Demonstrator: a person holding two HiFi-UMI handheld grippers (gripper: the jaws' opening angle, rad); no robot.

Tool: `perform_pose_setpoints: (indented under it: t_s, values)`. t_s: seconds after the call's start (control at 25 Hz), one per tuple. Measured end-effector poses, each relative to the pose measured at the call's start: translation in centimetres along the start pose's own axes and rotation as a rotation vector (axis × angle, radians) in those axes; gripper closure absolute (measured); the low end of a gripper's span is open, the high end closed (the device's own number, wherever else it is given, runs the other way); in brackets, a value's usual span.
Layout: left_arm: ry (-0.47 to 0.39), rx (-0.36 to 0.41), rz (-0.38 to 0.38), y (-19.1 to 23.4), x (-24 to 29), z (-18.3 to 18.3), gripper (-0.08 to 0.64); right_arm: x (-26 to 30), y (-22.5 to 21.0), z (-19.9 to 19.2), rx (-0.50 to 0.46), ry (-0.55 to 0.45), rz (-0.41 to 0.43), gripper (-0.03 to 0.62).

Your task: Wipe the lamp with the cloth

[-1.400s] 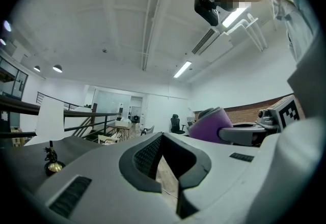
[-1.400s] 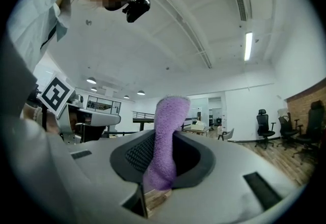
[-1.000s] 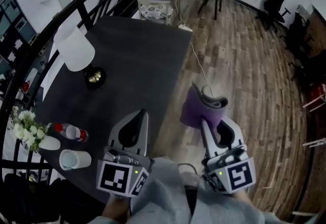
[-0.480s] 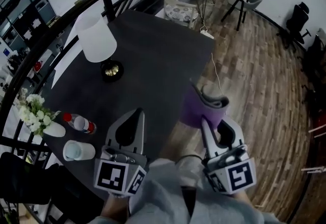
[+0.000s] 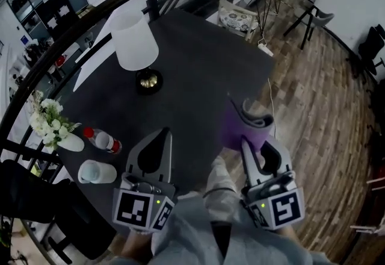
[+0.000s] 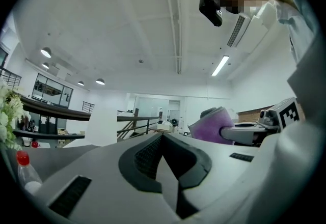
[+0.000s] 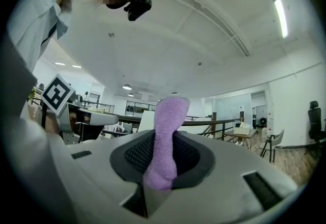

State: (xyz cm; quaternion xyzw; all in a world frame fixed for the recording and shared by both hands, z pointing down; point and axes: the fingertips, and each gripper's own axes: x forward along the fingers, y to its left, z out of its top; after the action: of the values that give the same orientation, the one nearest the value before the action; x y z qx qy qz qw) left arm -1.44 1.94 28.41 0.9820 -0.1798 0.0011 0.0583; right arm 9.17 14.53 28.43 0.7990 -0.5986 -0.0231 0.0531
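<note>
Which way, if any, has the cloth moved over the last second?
Yes. The cloth, held in the right claw, was over the floor beside the table; now it overlaps the table's edge.

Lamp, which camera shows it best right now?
The head view: the lamp shows whole, white shade over a brassy base on the dark table. The left gripper view shows only its pale shade; the right gripper view has it mostly hidden behind the purple cloth.

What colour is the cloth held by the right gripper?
Purple. The cloth shows best in the right gripper view.
</note>
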Motion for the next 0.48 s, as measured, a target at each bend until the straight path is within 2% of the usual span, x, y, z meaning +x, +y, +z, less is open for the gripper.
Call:
perform_pose_setpoints:
  t_s: [0.48]
  values:
    - [0.006,-0.059,0.187,3.2,4.9,0.2,0.548,8.3,-4.5,-0.2,0.025,-0.007,0.167,0.502]
